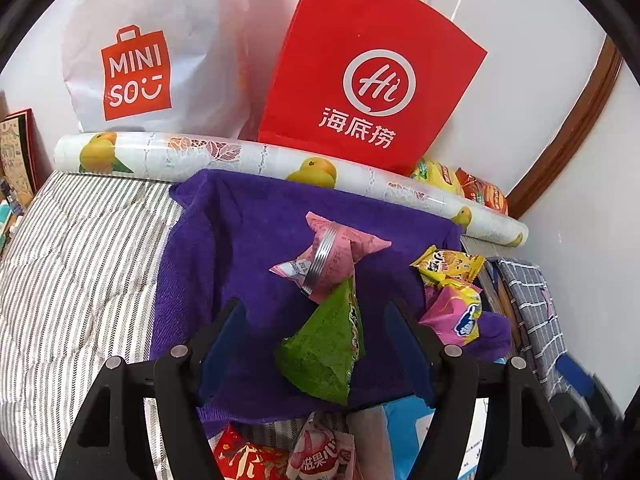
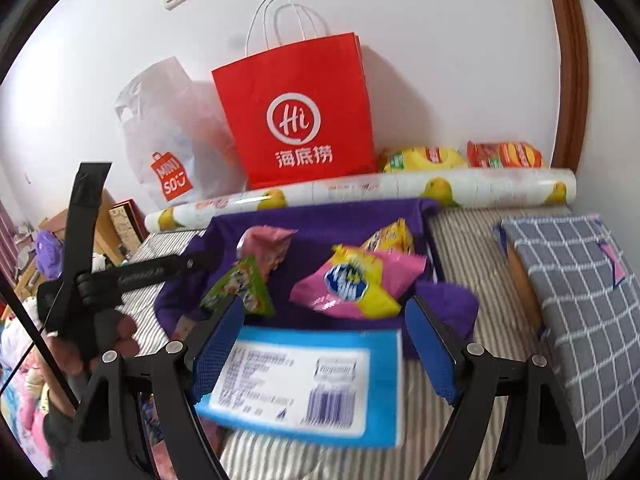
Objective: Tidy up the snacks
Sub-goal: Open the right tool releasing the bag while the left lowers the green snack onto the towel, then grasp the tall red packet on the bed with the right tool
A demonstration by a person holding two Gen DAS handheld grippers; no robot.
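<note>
A purple towel (image 1: pixel 248 232) lies on a striped bed and carries several snack packets. In the left wrist view a green triangular packet (image 1: pixel 324 352) rests between the blue pads of my left gripper (image 1: pixel 315 304), which is open and touches nothing. Just beyond it lies a pink packet (image 1: pixel 340 248). A yellow packet (image 1: pixel 448 264) and a pink-and-yellow packet (image 1: pixel 456 312) sit to the right. My right gripper (image 2: pixel 326 304) is open above a blue packet with a white label (image 2: pixel 304 380); the pink-and-yellow packet (image 2: pixel 356 284) lies past its tips. A hand holds the left gripper (image 2: pixel 132 276) at the left.
A red paper bag (image 2: pixel 304 120) and a white plastic bag (image 2: pixel 172 148) lean on the wall behind a fruit-print roll (image 2: pixel 400 192). Yellow and red noodle packs (image 2: pixel 424 160) sit behind the roll. A grey checked cloth (image 2: pixel 580 288) lies at the right. More snack packets (image 1: pixel 280 456) lie at the near edge.
</note>
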